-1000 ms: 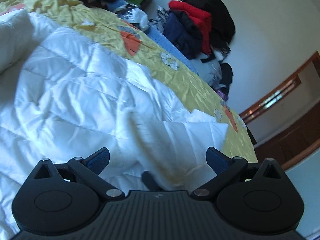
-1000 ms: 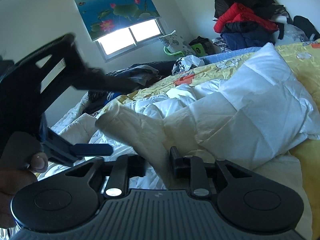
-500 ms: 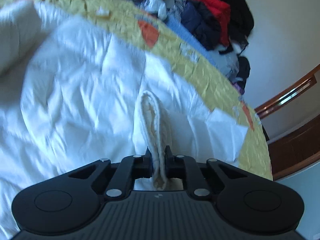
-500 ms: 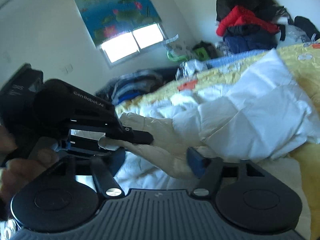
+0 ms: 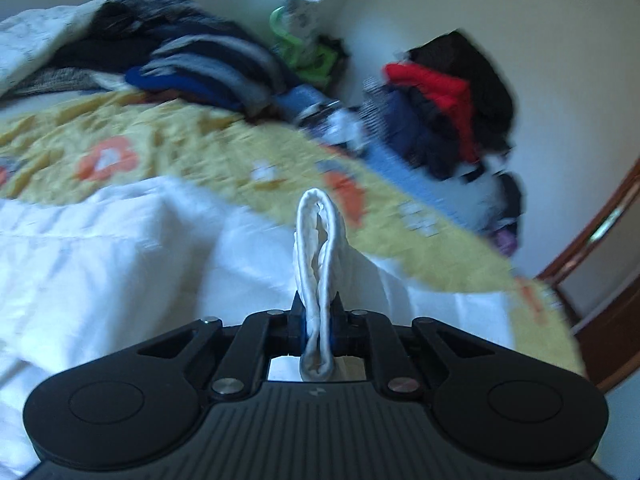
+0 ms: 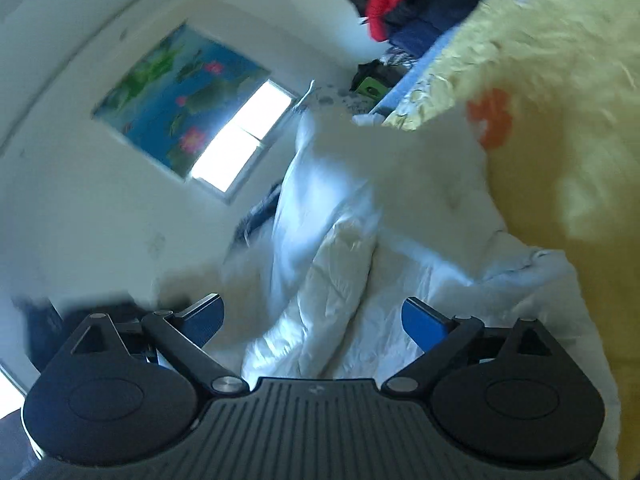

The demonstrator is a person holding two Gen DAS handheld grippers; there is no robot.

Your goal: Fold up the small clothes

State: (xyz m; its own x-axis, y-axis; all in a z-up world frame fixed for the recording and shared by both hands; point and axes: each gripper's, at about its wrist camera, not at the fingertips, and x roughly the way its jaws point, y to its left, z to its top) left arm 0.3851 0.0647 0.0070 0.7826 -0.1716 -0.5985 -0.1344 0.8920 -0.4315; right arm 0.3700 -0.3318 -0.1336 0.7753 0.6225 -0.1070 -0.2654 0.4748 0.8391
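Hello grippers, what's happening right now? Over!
Left gripper shut on white cloth. Right gripper open, holding nothing. White duvet below; nothing blocking.

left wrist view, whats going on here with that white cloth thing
A person is folding small clothes over a bed with two handheld grippers. The left gripper is shut on a small white garment, whose edge loops up out of the fingers above the white duvet and the yellow flowered cover. The right gripper is open and holds nothing, pointing over the duvet. Both views are motion-blurred.
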